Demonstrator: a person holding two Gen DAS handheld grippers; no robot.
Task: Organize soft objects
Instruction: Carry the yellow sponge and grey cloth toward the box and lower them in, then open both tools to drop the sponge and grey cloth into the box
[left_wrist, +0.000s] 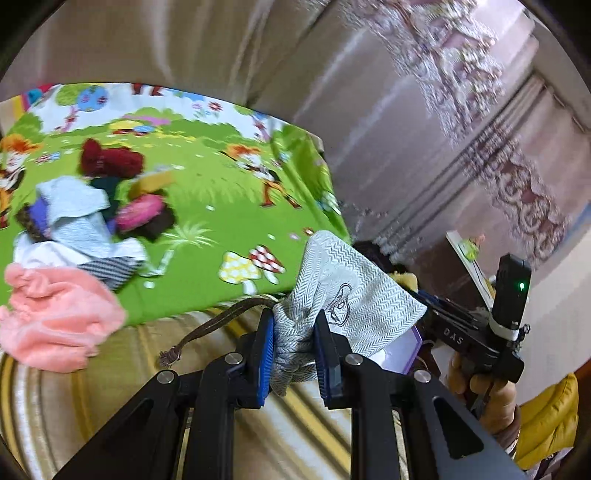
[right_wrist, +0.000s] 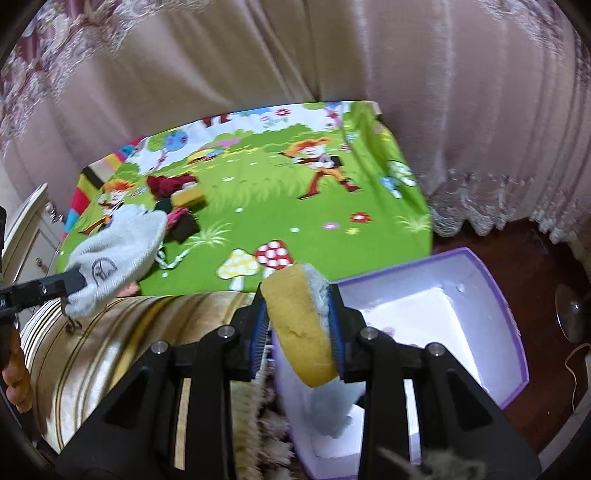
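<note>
My left gripper (left_wrist: 293, 328) is shut on a grey herringbone drawstring pouch (left_wrist: 351, 291), whose brown cord (left_wrist: 207, 325) trails to the left. The same pouch (right_wrist: 118, 251) shows at the left of the right wrist view. My right gripper (right_wrist: 297, 317) is shut on a yellow sponge (right_wrist: 299, 325) with a grey scrub side, held above the near corner of an open purple box (right_wrist: 491, 306) with a white inside. A pile of soft things (left_wrist: 92, 206) lies on the green cartoon mat (left_wrist: 221, 177): a dark red knit piece, a pink round piece, grey cloths, and a pink towel (left_wrist: 59, 317) at its near edge.
The mat lies over a bed with a striped beige cover (left_wrist: 110, 376). Beige curtains (right_wrist: 406, 74) hang behind. The box stands on dark wood floor (right_wrist: 546, 258) to the right of the bed. A person's hand (left_wrist: 484, 391) grips the right tool, near a yellow sleeve (left_wrist: 546, 417).
</note>
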